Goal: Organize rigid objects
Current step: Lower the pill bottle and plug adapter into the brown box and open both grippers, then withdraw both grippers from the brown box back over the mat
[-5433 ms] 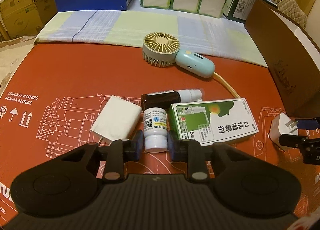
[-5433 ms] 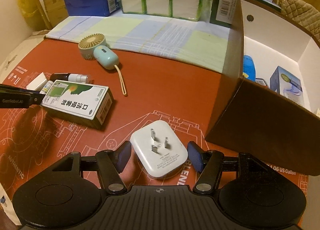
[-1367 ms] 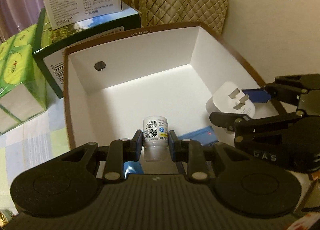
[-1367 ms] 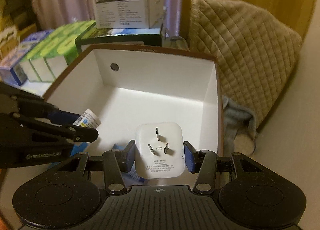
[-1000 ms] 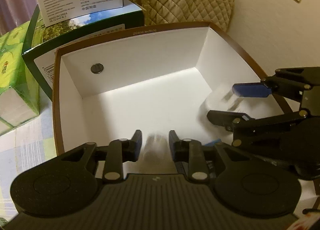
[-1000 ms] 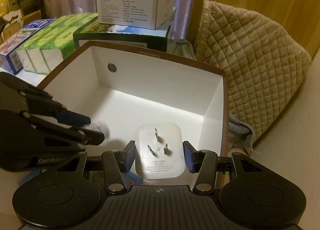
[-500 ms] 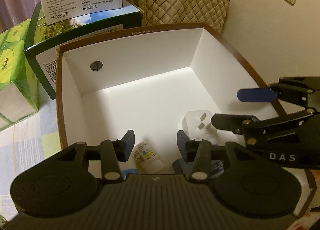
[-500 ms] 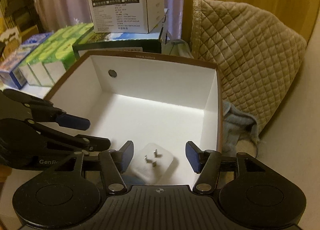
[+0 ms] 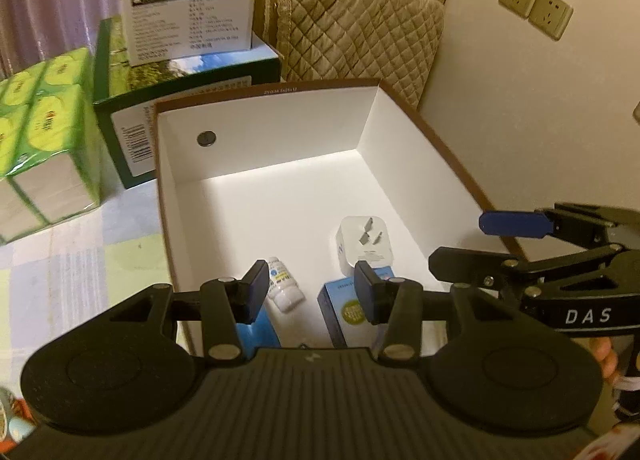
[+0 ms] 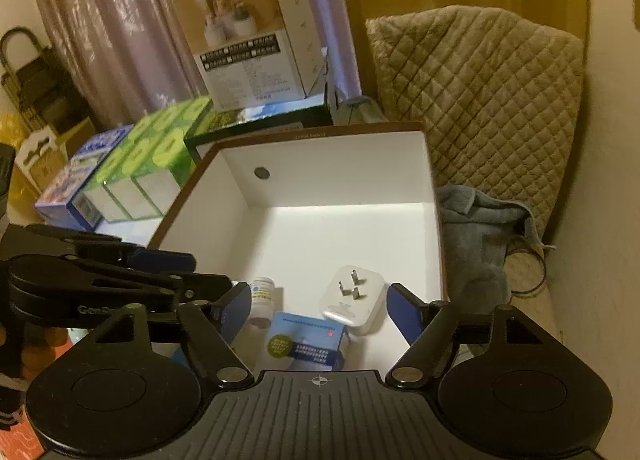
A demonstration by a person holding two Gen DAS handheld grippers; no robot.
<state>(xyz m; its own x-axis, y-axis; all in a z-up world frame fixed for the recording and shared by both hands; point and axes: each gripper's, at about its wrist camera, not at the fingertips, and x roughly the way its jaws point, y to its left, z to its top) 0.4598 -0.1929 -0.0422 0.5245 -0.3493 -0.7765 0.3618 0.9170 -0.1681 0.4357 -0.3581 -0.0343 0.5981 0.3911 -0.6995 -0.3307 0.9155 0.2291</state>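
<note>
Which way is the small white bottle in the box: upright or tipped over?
Tipped over. The small white bottle lies on its side on the white floor of the box, beside the white plug adapter.

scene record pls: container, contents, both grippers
container: open box, white inside, brown rim
contents: small bottle on its side, plug adapter prongs up, blue carton
left gripper: open, holds nothing, over the box
right gripper: open, holds nothing, jaws have just been opening
beside box: green packs, quilted cushion
</note>
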